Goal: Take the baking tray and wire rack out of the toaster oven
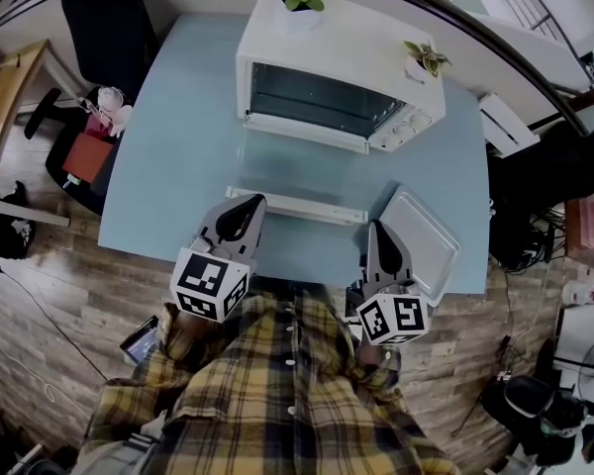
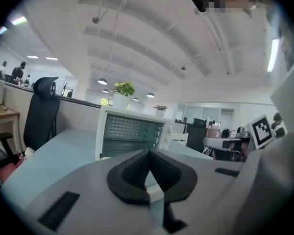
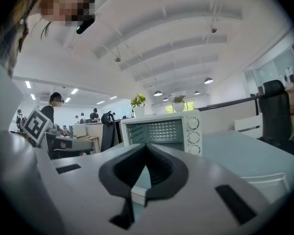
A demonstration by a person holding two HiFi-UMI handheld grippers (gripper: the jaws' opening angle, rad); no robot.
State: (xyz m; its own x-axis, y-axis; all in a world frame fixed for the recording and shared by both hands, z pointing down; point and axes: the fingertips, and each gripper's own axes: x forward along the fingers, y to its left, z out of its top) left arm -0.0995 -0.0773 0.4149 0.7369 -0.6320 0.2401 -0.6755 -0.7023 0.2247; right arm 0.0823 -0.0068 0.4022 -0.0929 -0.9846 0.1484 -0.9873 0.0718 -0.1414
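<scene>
Left gripper [image 1: 247, 206] and right gripper [image 1: 380, 231]: jaws pressed together on nothing, both low in the head view. Baking tray [image 1: 423, 237] lies flat on the table [image 1: 178, 146], right of centre, just beside the right gripper. Toaster oven [image 1: 337, 62] top centre, door [image 1: 297, 171] folded down.

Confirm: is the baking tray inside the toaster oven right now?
No, the baking tray lies on the table beside the right gripper, outside the toaster oven.
</scene>
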